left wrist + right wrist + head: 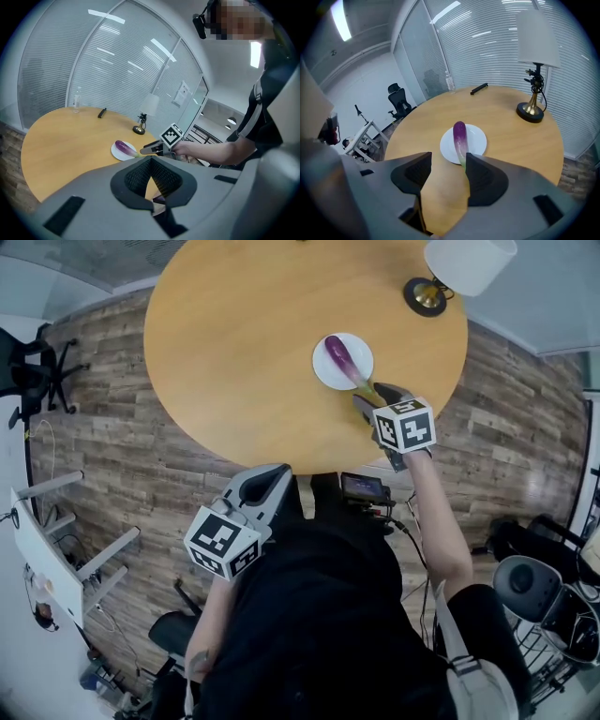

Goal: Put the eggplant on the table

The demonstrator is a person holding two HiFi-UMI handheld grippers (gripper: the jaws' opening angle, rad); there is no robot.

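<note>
eggplant (460,138) being cradled on the white plate (477,140) on the round table (511,136), green stem end getting hidden behind one finger of the right gripper (447,161), contact hard to call, its fingers being held wide apart on nothing, left gripper (151,161) fingers being pinched together, empty, lamp (464,263) shade getting cropped up top

Round bench (244,352) of smooth, satin-finished pale wood. Floor (103,427) of rough-grained grey-brown wood planks. Glossy white plate (360,351), ceramic by its look. Eggplant (339,354) with smooth, shiny purple skin. Lamp (536,40) with a polished brass-coloured metal base and a matt white shade. Right gripper (449,161) of matt grey plastic, its jaws lined with black textured pads.
</note>
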